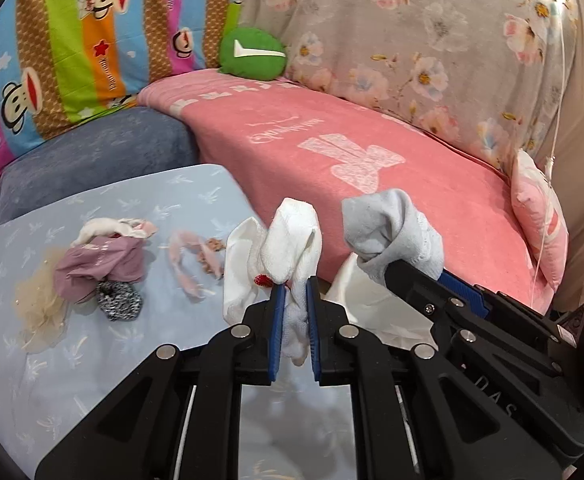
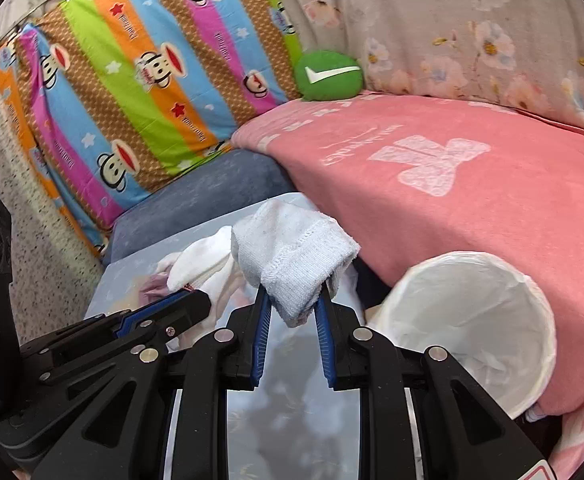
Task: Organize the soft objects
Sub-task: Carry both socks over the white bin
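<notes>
- Two socks are up in the air. Left wrist view: the left gripper (image 1: pixel 295 286) has its jaws clenched on a white sock (image 1: pixel 292 236) with a red spot, held above the pale blue worktop (image 1: pixel 32 360). Beside it, the right gripper (image 1: pixel 375 264) grips a pale grey sock (image 1: pixel 391 228). A heap of small garments (image 1: pixel 92 264) lies on the worktop at left.
- Right wrist view: the right gripper (image 2: pixel 292 300) has its jaws pinching the pale grey sock (image 2: pixel 292 256) by its cuff. A white-lined bin (image 2: pixel 547 344) leans just right, against a pink blanket (image 2: pixel 451 208). The left gripper (image 2: pixel 202 298) holds the white sock (image 2: pixel 200 260) at left.
</notes>
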Motion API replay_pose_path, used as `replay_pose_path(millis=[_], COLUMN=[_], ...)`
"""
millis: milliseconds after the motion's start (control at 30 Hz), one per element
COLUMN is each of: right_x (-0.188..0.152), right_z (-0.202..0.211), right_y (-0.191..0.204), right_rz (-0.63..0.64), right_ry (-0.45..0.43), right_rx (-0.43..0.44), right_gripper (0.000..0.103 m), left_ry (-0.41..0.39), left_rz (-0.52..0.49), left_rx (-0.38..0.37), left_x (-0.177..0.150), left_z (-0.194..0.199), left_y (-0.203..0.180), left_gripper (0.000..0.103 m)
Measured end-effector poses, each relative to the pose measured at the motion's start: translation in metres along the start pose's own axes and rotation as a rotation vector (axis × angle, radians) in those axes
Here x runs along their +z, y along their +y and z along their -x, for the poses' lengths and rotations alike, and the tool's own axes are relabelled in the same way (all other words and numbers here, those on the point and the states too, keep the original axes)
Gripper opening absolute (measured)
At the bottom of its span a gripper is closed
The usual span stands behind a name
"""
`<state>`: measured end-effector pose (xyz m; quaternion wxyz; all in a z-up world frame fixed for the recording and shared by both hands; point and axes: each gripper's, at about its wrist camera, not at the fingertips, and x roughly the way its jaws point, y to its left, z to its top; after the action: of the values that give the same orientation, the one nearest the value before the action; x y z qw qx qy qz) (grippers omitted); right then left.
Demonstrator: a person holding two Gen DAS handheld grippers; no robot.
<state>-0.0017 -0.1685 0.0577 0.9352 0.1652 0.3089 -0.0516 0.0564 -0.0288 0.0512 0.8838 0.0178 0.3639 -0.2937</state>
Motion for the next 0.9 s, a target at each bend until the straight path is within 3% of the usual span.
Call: replay_pose_path(millis=[500, 900], right_x=[0.001, 0.0], right_z=[0.033, 0.041], right_y=[-0.092, -0.129], right_rz=[-0.13, -0.178], right_ry=[-0.05, -0.061], right_rx=[-0.119, -0.175], right_gripper=[0.021, 0.023], left_ry=[0.017, 0.061], left_rz=[-0.118, -0.132], left_rx=[-0.101, -0.177], left_x=[0.008, 0.012], left_z=[-0.022, -0.046], left_y=[-0.075, -0.101], left_gripper=[0.011, 0.015])
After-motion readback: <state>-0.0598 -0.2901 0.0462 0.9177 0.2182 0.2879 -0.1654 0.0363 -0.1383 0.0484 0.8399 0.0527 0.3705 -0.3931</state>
